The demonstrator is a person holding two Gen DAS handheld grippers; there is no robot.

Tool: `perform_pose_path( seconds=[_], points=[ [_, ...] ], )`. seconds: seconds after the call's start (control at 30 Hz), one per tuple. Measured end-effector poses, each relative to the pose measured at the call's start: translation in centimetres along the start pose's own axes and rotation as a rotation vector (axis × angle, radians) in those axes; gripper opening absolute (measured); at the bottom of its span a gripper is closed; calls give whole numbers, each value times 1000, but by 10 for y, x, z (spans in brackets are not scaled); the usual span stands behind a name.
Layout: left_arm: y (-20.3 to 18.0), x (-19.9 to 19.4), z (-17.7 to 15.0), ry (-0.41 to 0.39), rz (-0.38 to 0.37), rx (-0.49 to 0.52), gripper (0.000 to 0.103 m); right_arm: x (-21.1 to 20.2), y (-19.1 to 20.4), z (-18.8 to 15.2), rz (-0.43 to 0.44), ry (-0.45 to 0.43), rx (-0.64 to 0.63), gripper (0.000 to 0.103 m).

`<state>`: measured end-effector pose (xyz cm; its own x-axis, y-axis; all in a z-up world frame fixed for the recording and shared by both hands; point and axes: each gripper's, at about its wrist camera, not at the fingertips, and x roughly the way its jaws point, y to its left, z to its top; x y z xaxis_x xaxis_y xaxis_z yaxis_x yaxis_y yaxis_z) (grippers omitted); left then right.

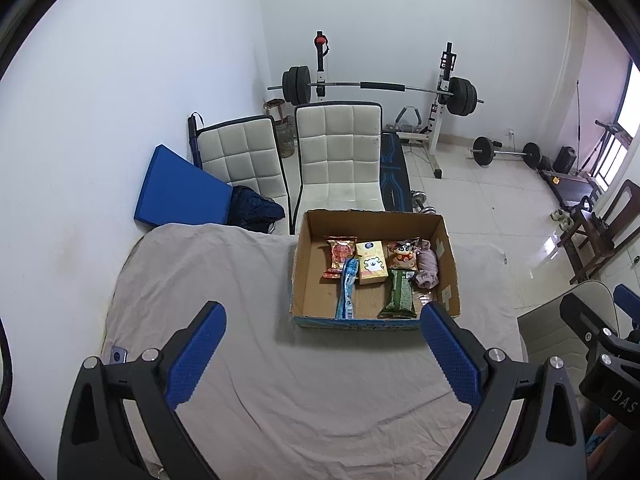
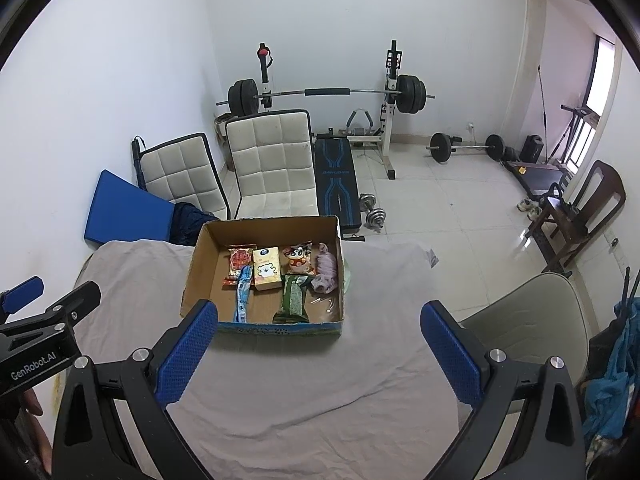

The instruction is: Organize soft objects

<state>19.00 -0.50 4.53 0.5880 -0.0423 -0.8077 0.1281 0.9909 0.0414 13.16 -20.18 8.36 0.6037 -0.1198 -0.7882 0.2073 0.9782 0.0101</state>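
An open cardboard box (image 1: 308, 280) stands on a table under a grey cloth (image 1: 280, 380). In it lie a red snack pack (image 1: 339, 257), a yellow tissue pack (image 1: 371, 267), a cartoon snack bag (image 1: 403, 255), a purple cloth (image 1: 427, 270), a blue pouch (image 1: 347, 289) and a green packet (image 1: 400, 295). The box also shows in the right wrist view (image 2: 200, 272). My left gripper (image 1: 322, 344) is open and empty, held above the cloth in front of the box. My right gripper (image 2: 318, 340) is open and empty, also in front of the box.
Two white padded chairs (image 1: 340, 152) and a blue mat (image 1: 180, 188) stand behind the table. A barbell rack (image 1: 376, 88) and weights are by the far wall. A beige chair (image 2: 532, 320) is at the table's right. A phone (image 1: 117, 357) lies on the cloth's left edge.
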Motion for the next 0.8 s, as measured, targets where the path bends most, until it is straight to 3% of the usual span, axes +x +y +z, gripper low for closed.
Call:
perform_pose_path(
  seconds=[0.8],
  points=[
    [-3, -1, -1, 2, -8, 12, 100, 1, 2, -1, 7, 4, 4, 103]
  ],
)
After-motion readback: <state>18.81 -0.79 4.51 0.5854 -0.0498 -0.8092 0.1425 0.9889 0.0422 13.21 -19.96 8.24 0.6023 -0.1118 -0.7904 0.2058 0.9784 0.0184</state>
